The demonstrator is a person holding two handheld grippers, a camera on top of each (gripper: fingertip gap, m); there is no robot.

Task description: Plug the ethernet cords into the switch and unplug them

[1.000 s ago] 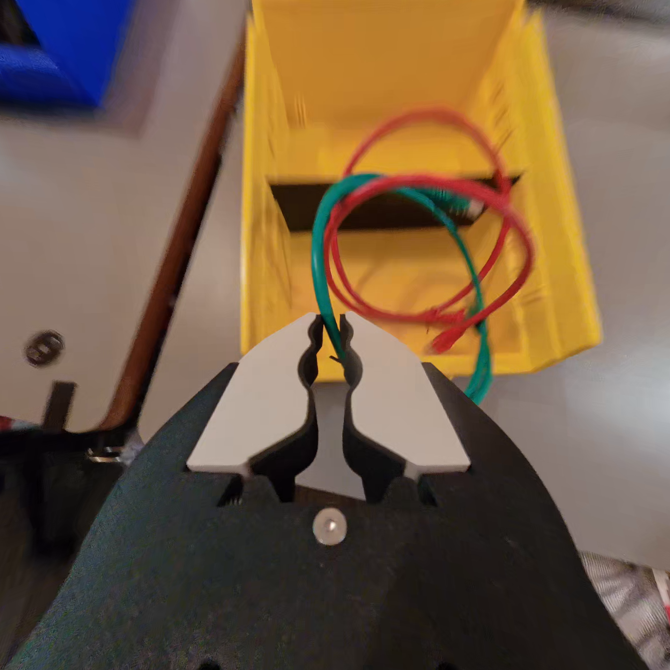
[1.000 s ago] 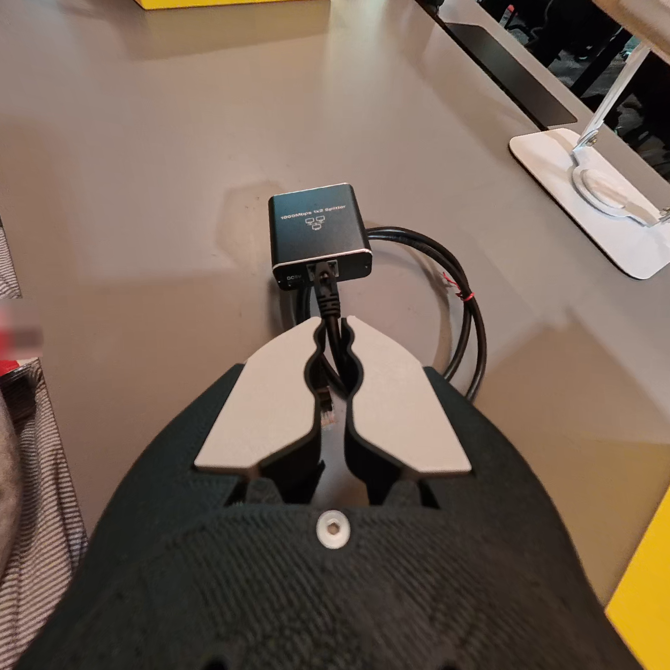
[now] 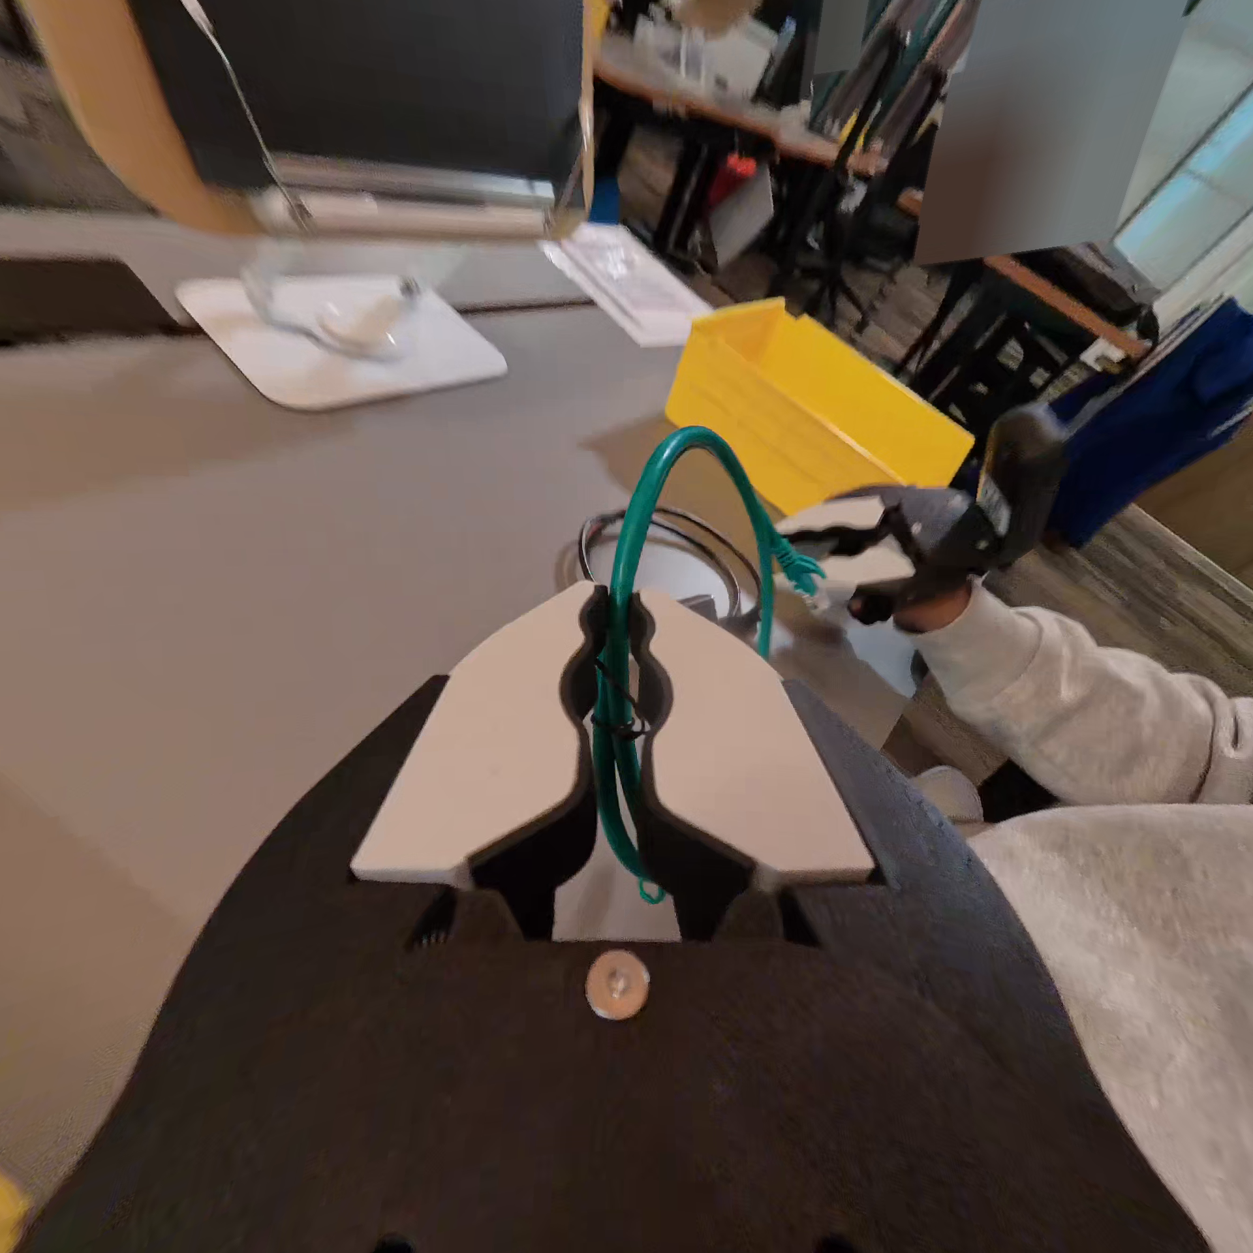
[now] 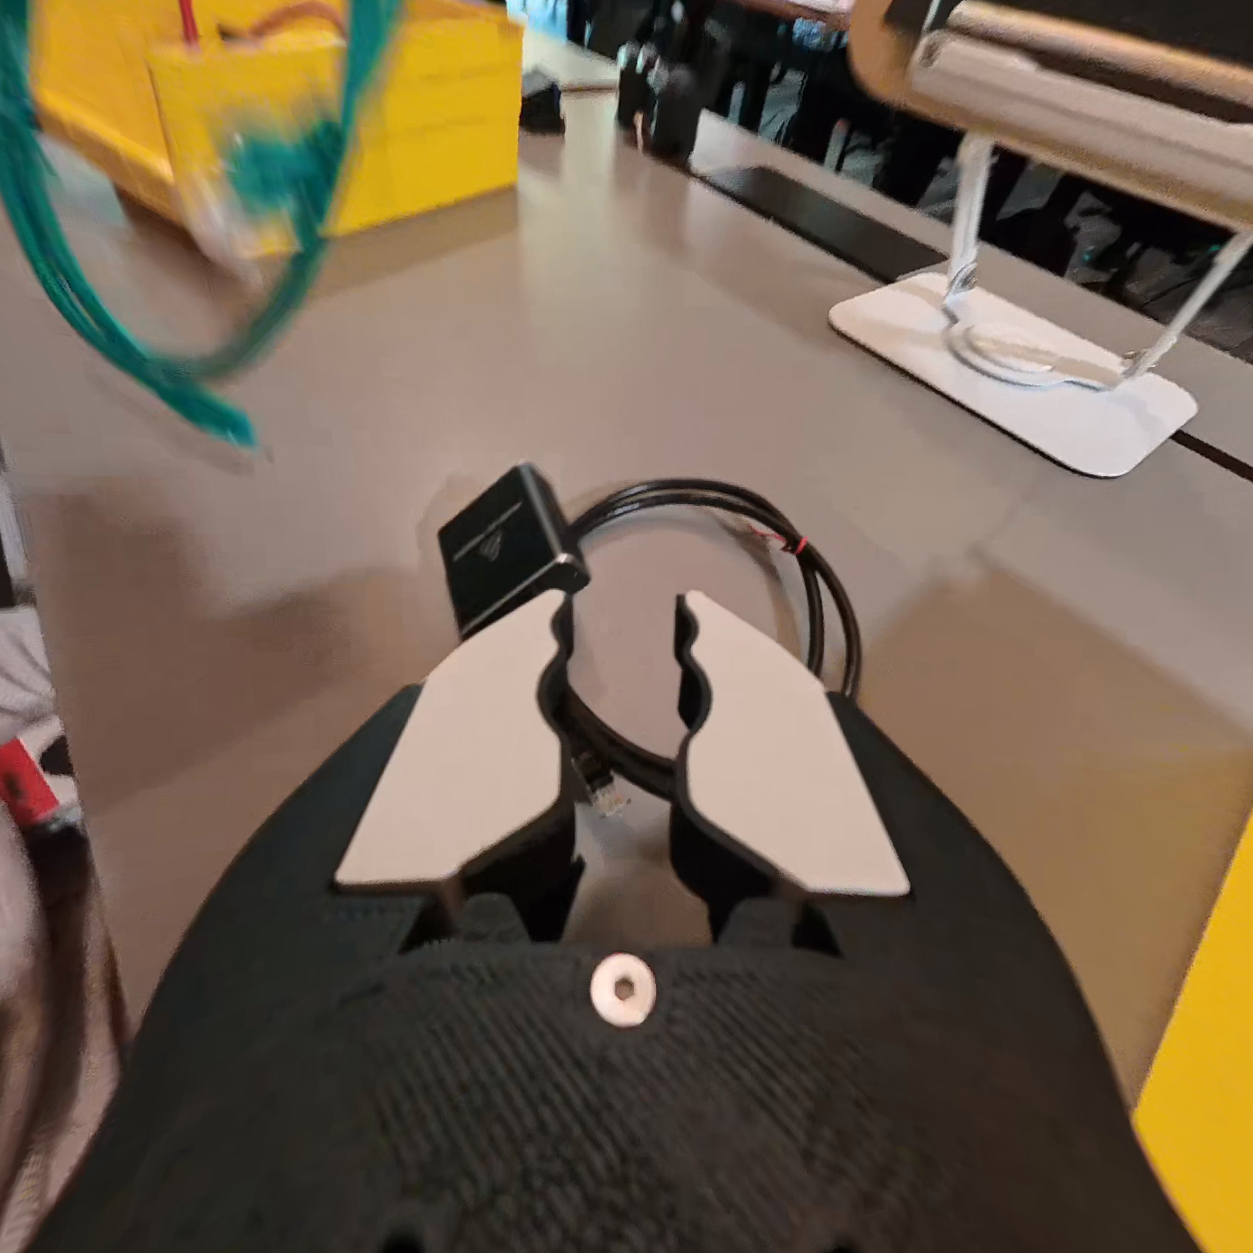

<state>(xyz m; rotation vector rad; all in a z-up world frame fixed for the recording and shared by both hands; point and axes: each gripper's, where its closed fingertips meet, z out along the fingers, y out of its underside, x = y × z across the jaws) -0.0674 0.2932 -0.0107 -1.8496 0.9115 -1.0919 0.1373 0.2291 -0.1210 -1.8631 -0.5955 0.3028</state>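
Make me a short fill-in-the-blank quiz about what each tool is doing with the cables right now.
1. The left tool is shut on the ____ cable.
2. The right tool is ____, gripping nothing.
3. The black cable lies coiled on the table beside the black ____.

Missing words: green; open; switch

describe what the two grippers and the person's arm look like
Both grippers, left gripper and right gripper, share one design: a wide black, finely ribbed body with a silver screw at its centre, and two pale grey fingers whose black inner edges are wavy. The arm behind the right one wears a light grey fleece sleeve.
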